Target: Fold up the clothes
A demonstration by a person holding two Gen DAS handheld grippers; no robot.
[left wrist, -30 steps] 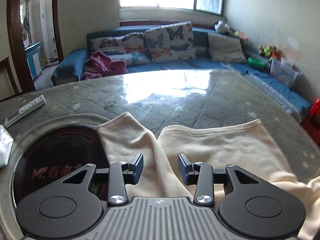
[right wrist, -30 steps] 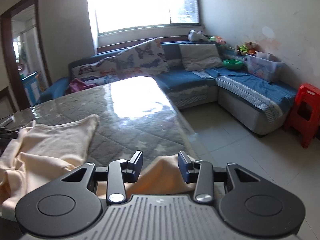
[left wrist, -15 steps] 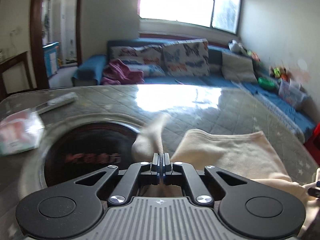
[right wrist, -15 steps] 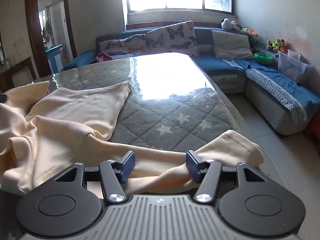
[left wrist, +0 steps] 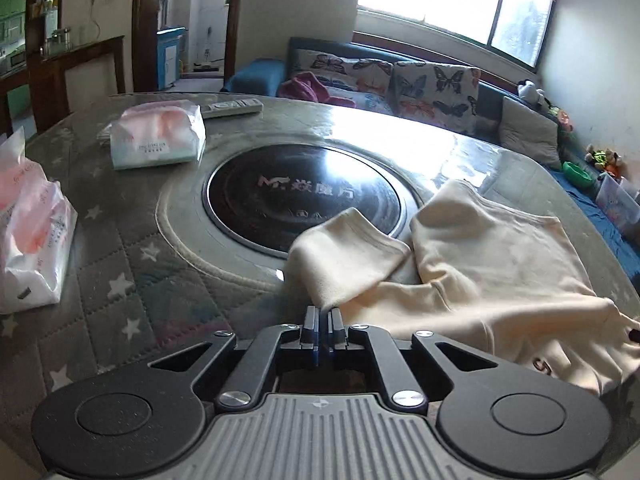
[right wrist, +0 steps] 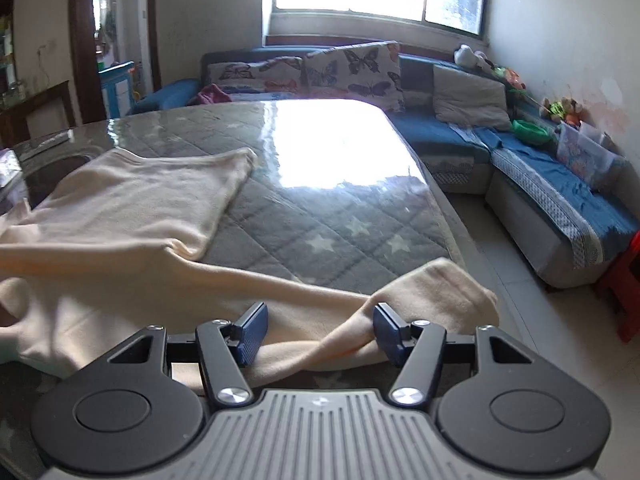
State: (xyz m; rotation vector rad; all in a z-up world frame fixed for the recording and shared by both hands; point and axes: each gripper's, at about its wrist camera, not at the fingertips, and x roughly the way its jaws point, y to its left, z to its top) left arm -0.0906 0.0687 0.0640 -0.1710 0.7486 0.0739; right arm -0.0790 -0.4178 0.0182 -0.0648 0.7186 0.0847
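Your left tool [left wrist: 322, 314] shows only a thin slit between its jaws, and they are opening. The left sleeve [left wrist: 344, 256] is drawn to a point at the tips and looks pinched there. If the jaws part now, the sleeve will likely drop where it is, skewed and with its cuff on the black hotplate [left wrist: 300, 200], so the fold will not be square. If you pull further instead, the top [left wrist: 500, 264] could drag and bunch, since its body already lies rumpled on the tabletop [right wrist: 320, 208].

Your right tool [right wrist: 320, 324] stands about half open. The right sleeve [right wrist: 436, 292] runs across between the pads; a twist of it brushes the right pad, but nothing is clamped. That cuff sits at the tabletop's edge, over the floor [right wrist: 520, 280]. A careless nudge, or closing on only the twisted ridge, could let it slide off.

Two soft tissue packs sit beside your left tool's path: one [left wrist: 28, 240] near, one [left wrist: 156, 136] past the hotplate. Both look sealed and full, and a wide sweep could knock them.

Far off on the sofa [right wrist: 460, 136], a green bowl [right wrist: 530, 130] hides its contents. A clear bin [right wrist: 584, 152] holds colourful items too small to tell.
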